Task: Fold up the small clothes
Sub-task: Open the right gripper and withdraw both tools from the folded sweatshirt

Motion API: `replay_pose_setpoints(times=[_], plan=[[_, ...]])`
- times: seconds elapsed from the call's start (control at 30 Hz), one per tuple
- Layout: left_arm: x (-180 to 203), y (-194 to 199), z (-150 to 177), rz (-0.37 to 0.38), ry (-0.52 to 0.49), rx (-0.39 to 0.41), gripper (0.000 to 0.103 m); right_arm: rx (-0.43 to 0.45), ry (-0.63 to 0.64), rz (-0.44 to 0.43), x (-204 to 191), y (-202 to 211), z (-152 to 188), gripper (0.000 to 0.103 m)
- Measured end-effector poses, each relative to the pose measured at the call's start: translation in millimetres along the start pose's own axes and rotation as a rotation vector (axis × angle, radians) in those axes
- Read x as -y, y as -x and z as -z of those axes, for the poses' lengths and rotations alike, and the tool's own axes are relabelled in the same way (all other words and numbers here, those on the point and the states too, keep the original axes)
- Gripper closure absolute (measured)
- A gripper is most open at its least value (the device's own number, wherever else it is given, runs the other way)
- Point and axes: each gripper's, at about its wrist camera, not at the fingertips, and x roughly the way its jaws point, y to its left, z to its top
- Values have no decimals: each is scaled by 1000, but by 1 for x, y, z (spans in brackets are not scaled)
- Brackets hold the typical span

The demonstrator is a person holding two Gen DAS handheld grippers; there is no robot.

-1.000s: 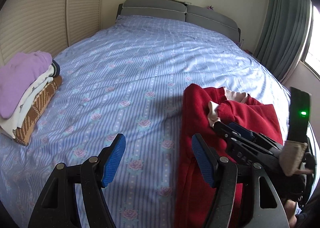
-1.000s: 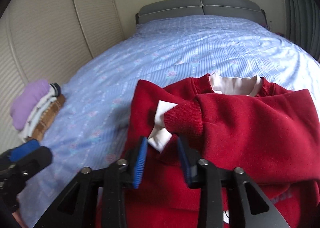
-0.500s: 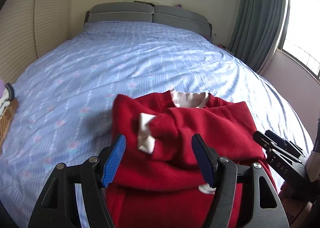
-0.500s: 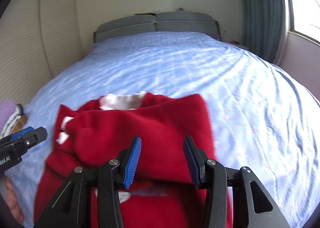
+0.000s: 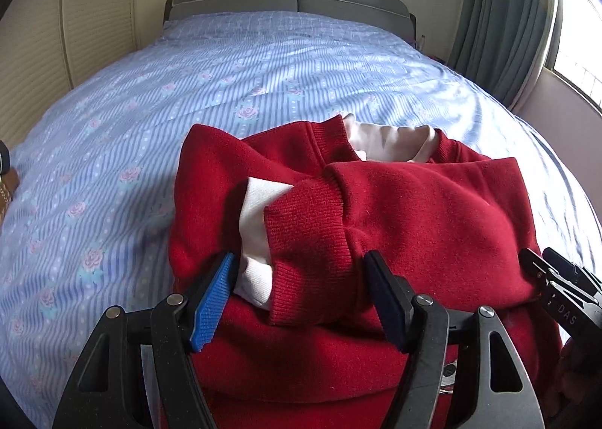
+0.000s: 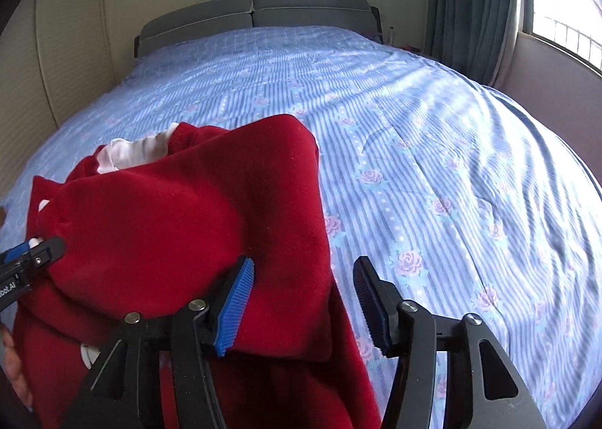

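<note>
We see a big bed (image 5: 263, 64) with a blue flowery sheet, and the red sweater (image 5: 414, 211) lies on its near part. Our left gripper (image 5: 301, 293) is wide open around the sleeve cuff (image 5: 308, 226) — holding nothing. Our right gripper (image 6: 301, 301) is open too, at the sweater's right edge.

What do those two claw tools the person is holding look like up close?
Both are matte black, built from angular struts with triangular cut-outs and silver rivets at the joints. The left gripper and the right gripper each end in two fingers faced with ribbed blue pads. White lettering is printed on the side of each. No cables show.
</note>
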Motion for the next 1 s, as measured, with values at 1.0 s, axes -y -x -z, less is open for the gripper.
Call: replay_pose_setpoints(times=[1.0], plan=[[-44, 206, 201, -74, 66, 87, 34, 10, -126, -10, 46, 198, 172, 40]])
